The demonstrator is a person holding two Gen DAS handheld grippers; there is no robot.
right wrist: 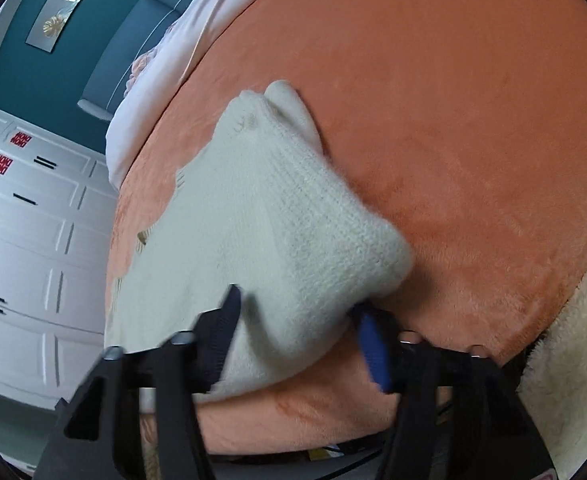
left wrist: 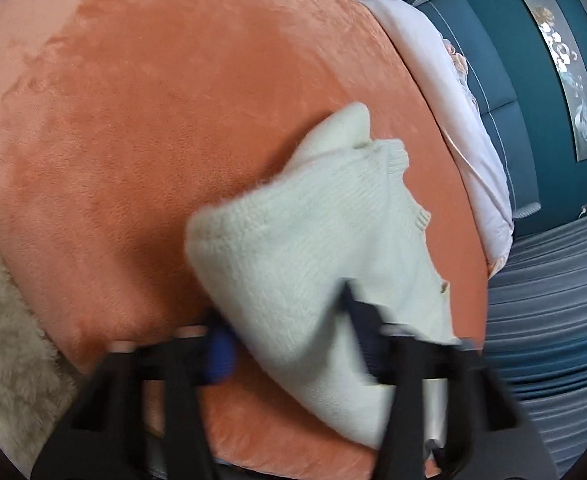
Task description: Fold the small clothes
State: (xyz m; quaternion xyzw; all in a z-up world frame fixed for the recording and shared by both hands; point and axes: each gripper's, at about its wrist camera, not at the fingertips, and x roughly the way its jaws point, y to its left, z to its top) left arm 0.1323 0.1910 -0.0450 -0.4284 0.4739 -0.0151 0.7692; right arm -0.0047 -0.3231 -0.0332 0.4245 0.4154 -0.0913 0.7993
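Note:
A small white knitted sweater (left wrist: 313, 232) lies folded on an orange fleece blanket (left wrist: 133, 120). My left gripper (left wrist: 285, 320) has its blue-padded fingers (left wrist: 219, 354) wide apart, with the near edge of the sweater between them. In the right wrist view the same sweater (right wrist: 261, 220) lies on the blanket (right wrist: 473, 100), and my right gripper (right wrist: 297, 320) also straddles its near edge, with its fingers (right wrist: 373, 354) wide apart. Neither gripper pinches the fabric. The fingers are motion-blurred.
A pale pink quilt (left wrist: 453, 100) lies along the blanket's far side by a teal headboard (left wrist: 493, 60). A cream fluffy throw (left wrist: 5, 340) hangs off the near corner and also shows in the right wrist view (right wrist: 565, 340). White wardrobe doors (right wrist: 25, 220) stand beyond the bed.

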